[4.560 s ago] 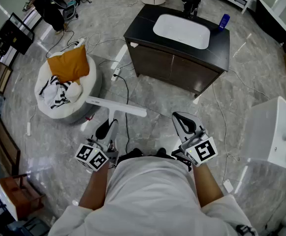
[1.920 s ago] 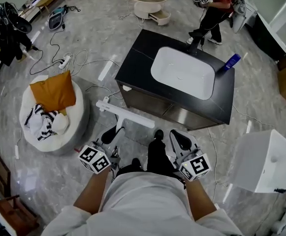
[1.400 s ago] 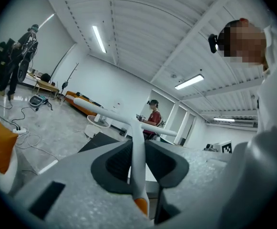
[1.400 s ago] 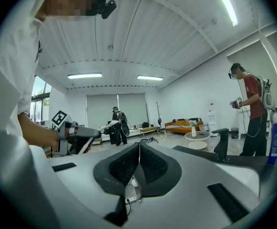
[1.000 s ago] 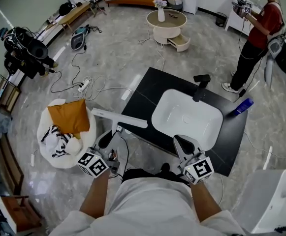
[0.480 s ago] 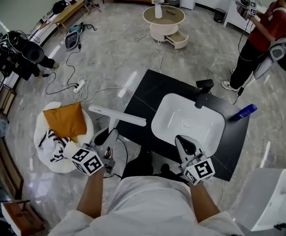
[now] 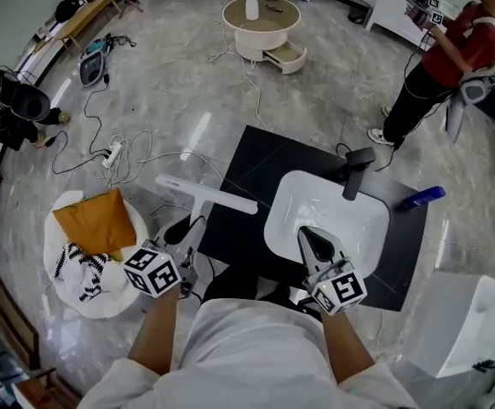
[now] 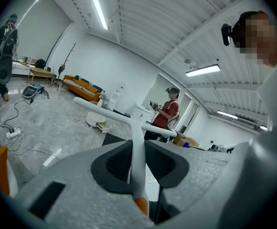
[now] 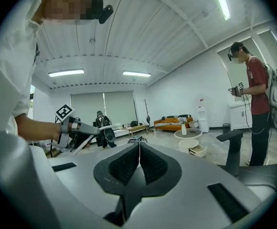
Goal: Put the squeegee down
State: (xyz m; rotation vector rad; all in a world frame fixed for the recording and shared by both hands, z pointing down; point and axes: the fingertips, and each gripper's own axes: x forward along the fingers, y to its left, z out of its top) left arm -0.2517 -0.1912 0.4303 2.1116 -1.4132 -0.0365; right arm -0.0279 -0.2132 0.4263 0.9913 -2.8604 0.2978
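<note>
Squeegee (image 7: pixel 204 198): handle pinched in left gripper (image 7: pixel 185 228), long axis pointing away from the person, blade crosswise at far end, held over black counter's (image 7: pixel 247 164) left edge. Right gripper (image 7: pixel 312 239) pressed together, empty, by white basin's (image 7: pixel 349 220) near rim. Round floor bed (image 7: pixel 102 301) holds orange cushion (image 7: pixel 89 221) and striped cloth (image 7: pixel 75 264).

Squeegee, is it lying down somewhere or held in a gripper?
Held. The squeegee has its white handle clamped between the jaws of the left gripper, blade up in the air.

Black vanity top (image 7: pixel 249 170), inset white basin (image 7: pixel 332 201), blue bottle (image 7: pixel 423 197) on it
</note>
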